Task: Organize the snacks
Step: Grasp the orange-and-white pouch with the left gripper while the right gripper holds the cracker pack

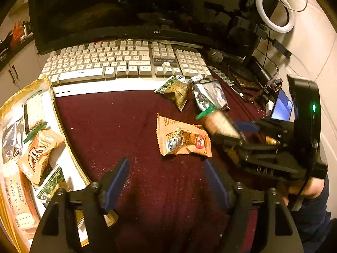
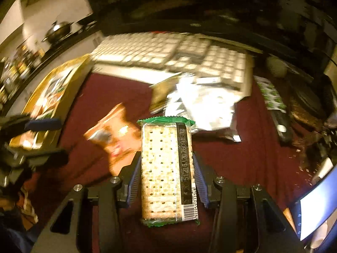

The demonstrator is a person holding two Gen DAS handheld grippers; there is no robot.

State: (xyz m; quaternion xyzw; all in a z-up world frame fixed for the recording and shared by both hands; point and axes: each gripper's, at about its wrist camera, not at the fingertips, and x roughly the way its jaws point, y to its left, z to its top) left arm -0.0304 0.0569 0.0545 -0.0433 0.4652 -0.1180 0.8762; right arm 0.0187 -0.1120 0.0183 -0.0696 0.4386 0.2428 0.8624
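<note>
Two hand-held grippers, black frames with ribbed blue pads. Right hand-held gripper (image 2: 167,175) is clamped on a cracker packet (image 2: 167,168): clear film, green crimped ends, pale perforated crackers, black strip with a date code partly legible "20260915B2", barcode at the near end. It is held above the desk (image 1: 118,126), which is covered in dark red, lint-speckled cloth. Left hand-held gripper (image 1: 166,181) has its jaws wide apart, nothing between them, low over the cloth.

Loose on the cloth, three packets:
- One orange crinkled packet (image 1: 183,140), red round logo, barcode label, mid-desk.
- One green-and-tan packet (image 1: 175,91), just before the keyboard.
- One silver foil packet (image 1: 210,97), crumpled, touching the green-and-tan one's right side.

Left edge: gold-rimmed tray (image 1: 63,130) with a white floor, holding several packets, exact count unclear: a second cracker packet (image 1: 33,113), an orange one, a green leafy one, a foil one.

Farther back: one cream-keyed keyboard (image 1: 126,61), badge "PANGYINGO". Behind it one glossy black monitor (image 1: 118,10), marked "TCL". Far right, one white ring light (image 1: 274,10).
</note>
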